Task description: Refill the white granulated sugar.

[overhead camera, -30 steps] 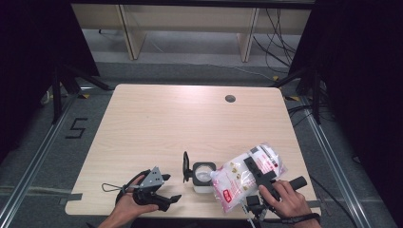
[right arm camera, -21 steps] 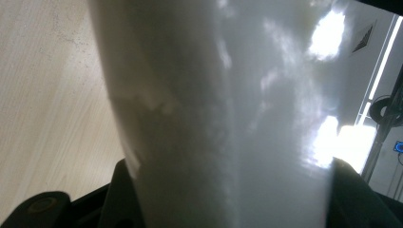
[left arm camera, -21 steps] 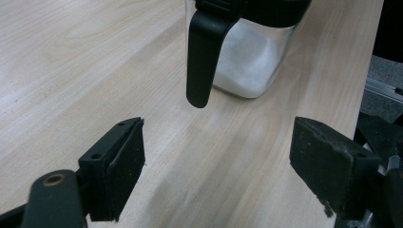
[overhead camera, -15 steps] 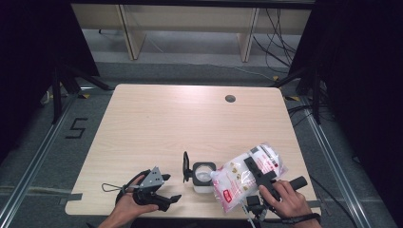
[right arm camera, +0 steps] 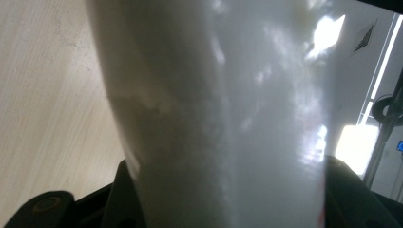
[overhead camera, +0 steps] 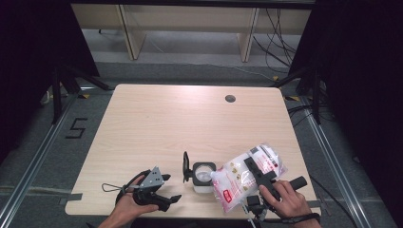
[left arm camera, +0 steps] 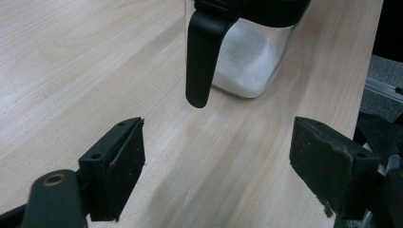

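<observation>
In the high view, the right gripper point(overhead camera: 254, 172) clamps a clear plastic bag of white powder with red print point(overhead camera: 247, 175), tilted so its corner sits over the square glass jar with black flip lid point(overhead camera: 203, 175), probably for pouring. The left gripper point(overhead camera: 167, 189) rests near the light wooden table point(overhead camera: 190, 118) edge.

In the left gripper view, the jaws are wide apart and empty, and the jar point(left arm camera: 247, 57) stands ahead.

In the right gripper view, the bag point(right arm camera: 223, 118) sits between the jaws, gripped at about half opening.

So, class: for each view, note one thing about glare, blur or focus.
High view: even light, sharp, with a soft sheen on the bag. Left gripper view: the jar is fairly sharp and the near gripper pads soft. Right gripper view: the bag sits too close, blurred, with bright glare patches at upper right.
</observation>
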Tool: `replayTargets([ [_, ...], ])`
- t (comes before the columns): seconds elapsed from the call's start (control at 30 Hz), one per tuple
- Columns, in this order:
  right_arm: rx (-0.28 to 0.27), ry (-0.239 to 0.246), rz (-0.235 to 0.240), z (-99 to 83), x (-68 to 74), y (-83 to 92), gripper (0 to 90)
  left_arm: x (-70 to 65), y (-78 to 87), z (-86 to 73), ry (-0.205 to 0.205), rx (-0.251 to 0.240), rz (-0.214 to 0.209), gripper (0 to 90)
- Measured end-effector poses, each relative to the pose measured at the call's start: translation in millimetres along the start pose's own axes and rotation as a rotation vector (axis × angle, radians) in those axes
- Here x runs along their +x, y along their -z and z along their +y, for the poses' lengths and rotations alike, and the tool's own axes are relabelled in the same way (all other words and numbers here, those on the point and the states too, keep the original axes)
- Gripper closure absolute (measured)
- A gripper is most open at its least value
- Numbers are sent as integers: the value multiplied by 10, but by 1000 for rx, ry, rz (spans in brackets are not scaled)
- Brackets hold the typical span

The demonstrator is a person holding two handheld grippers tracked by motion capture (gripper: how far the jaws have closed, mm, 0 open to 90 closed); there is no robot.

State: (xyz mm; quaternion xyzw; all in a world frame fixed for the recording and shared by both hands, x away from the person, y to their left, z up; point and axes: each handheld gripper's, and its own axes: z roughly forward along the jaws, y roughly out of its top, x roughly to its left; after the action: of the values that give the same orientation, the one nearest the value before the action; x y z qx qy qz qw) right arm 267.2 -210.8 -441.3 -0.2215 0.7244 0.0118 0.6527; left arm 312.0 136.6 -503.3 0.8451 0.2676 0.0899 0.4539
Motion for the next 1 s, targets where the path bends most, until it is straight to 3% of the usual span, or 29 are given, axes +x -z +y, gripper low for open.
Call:
replayTargets([
  [0.03, -15, 21, -6, -3, -28, -5, 551, 0, 0, 0, 0, 0, 0, 189],
  [0.1, -10, 16, 8, -10, -34, -2, 553, -2, -2, 0, 2, -1, 0, 189],
  [0.17, -5, -24, 4, -23, -4, 2, 555, -11, -5, 0, 8, -4, 2, 189],
  [0.2, -20, 1, -3, -27, -25, -8, 556, -5, -2, -1, 1, 2, 3, 189],
  [0.27, -13, -31, 7, -36, -2, -7, 556, -1, -1, -1, -3, 2, 4, 189],
  [0.3, -4, 5, 16, -29, -40, 1, 557, -1, -2, -3, 1, 1, 0, 189],
  [0.33, -17, 4, -5, -34, -30, -6, 557, -1, 1, -2, 0, 1, 0, 189],
  [0.4, -11, -30, 5, -33, -3, -5, 557, -1, 0, -1, 0, 0, -1, 189],
  [0.47, -14, -27, 5, -32, -9, -5, 558, -1, -2, -2, 1, 1, 0, 189],
  [0.5, -21, -2, -2, -28, -32, -5, 558, -2, -1, -3, 1, 1, 0, 188],
  [0.7, -20, 2, -3, -28, -43, 1, 558, -2, 1, -4, 0, 2, -1, 189],
  [0.77, -22, 1, -6, -30, -43, 3, 559, 13, 2, 2, -23, 1, -2, 188],
  [0.8, -22, 0, -5, -32, -46, 4, 559, 0, 0, -1, 2, -1, 1, 189],
  [1.0, -20, -4, -8, -39, -44, 2, 559, 11, 4, 1, -7, 8, 5, 188],
])
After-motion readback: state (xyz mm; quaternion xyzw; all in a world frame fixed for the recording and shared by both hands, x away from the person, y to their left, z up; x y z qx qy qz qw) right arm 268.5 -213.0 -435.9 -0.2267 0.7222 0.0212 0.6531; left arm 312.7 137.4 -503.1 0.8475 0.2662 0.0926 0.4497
